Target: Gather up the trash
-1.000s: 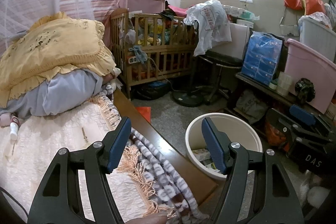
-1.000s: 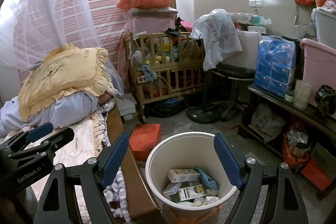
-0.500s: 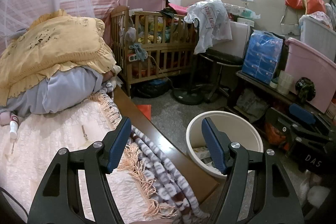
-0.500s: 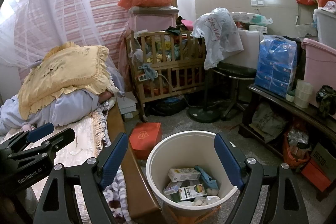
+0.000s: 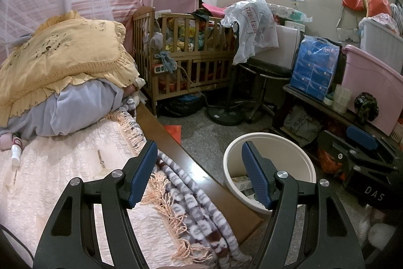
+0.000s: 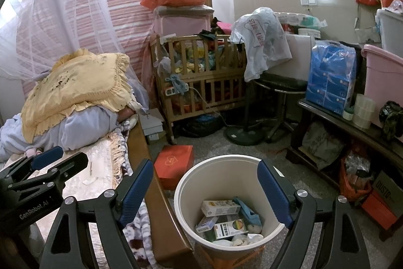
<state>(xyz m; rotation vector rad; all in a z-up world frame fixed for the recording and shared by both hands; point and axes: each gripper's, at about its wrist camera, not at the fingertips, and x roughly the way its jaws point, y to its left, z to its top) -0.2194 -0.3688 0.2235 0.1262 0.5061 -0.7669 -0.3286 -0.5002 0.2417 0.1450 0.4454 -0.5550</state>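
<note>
Right tongs gape wide, empty, poised above round cream plastic waste bin on floor beside bed, small cartons already inside. Left tongs equally spread, empty, over fringed bedspread, likely scouting more litter.

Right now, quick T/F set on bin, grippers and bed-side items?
1. The white trash bin stands on the floor beside the wooden bed rail. True.
2. The bin is empty. False: it holds small cartons and crumpled scraps.
3. The right gripper is shut on a carton. False: it is open, holding nothing.
4. The left gripper is open and empty. True.
5. A red box lies on the floor behind the bin. True.
6. The yellow pillow lies inside the crib. False: it sits on the bed's bedding pile.
</note>
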